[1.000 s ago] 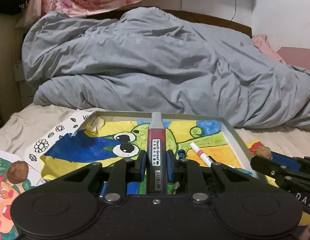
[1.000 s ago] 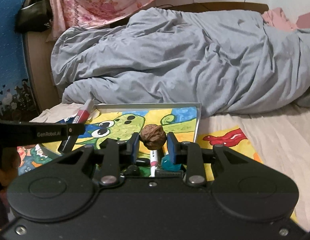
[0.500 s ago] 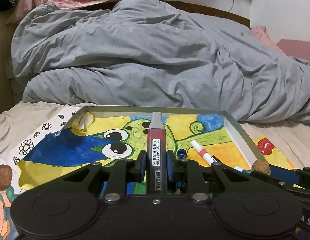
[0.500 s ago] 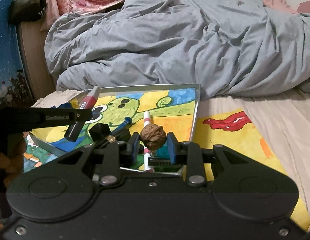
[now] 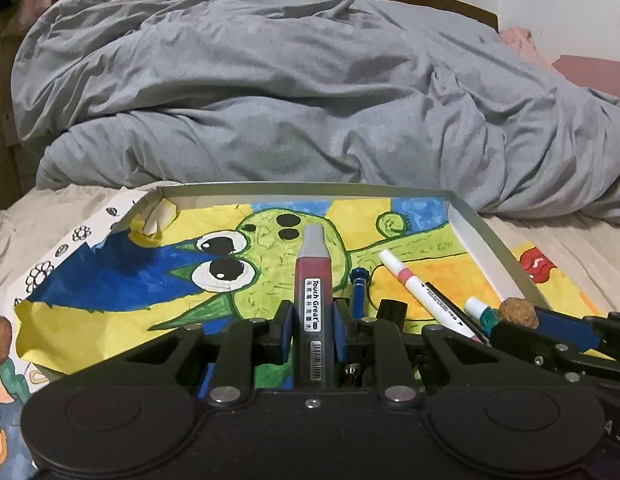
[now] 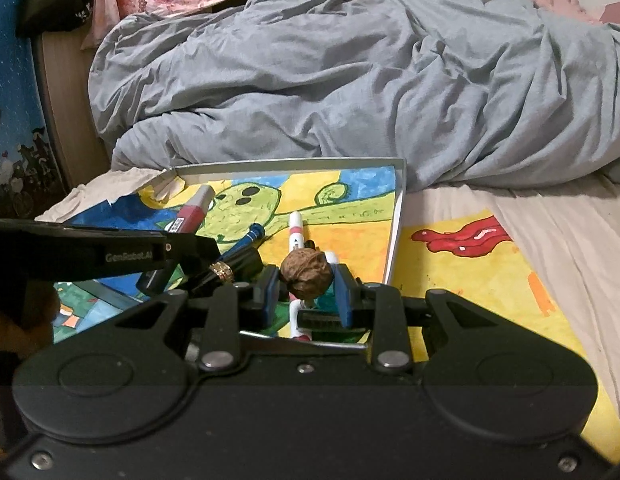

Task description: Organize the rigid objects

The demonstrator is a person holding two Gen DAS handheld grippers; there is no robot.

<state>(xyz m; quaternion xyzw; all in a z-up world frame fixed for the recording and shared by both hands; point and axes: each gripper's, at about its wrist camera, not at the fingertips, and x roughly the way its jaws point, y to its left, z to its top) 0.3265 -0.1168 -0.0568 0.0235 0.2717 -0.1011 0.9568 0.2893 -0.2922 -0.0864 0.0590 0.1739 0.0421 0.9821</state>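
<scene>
My left gripper (image 5: 311,320) is shut on a red ink refill bottle (image 5: 313,280) with a grey cap, held over a shallow grey tray (image 5: 485,236) lined with a frog painting. My right gripper (image 6: 308,286) is shut on a brown walnut (image 6: 307,272) above the tray's near right corner (image 6: 395,232). In the tray lie a pink and white marker (image 5: 413,284), a blue pen (image 5: 358,288) and a teal-tipped marker (image 5: 479,308). The left gripper with the bottle (image 6: 194,210) shows at the left of the right wrist view, and the walnut (image 5: 517,310) at the right of the left wrist view.
A crumpled grey duvet (image 5: 294,96) fills the bed behind the tray. Painted sheets lie around the tray: a yellow one with a red shape (image 6: 469,264) to its right, a flower drawing (image 5: 50,268) to its left. A black bag (image 6: 54,4) hangs at the upper left.
Both grippers have come forward and lower over the tray, each keeping its grip. The tray and its pens look larger and closer now.
</scene>
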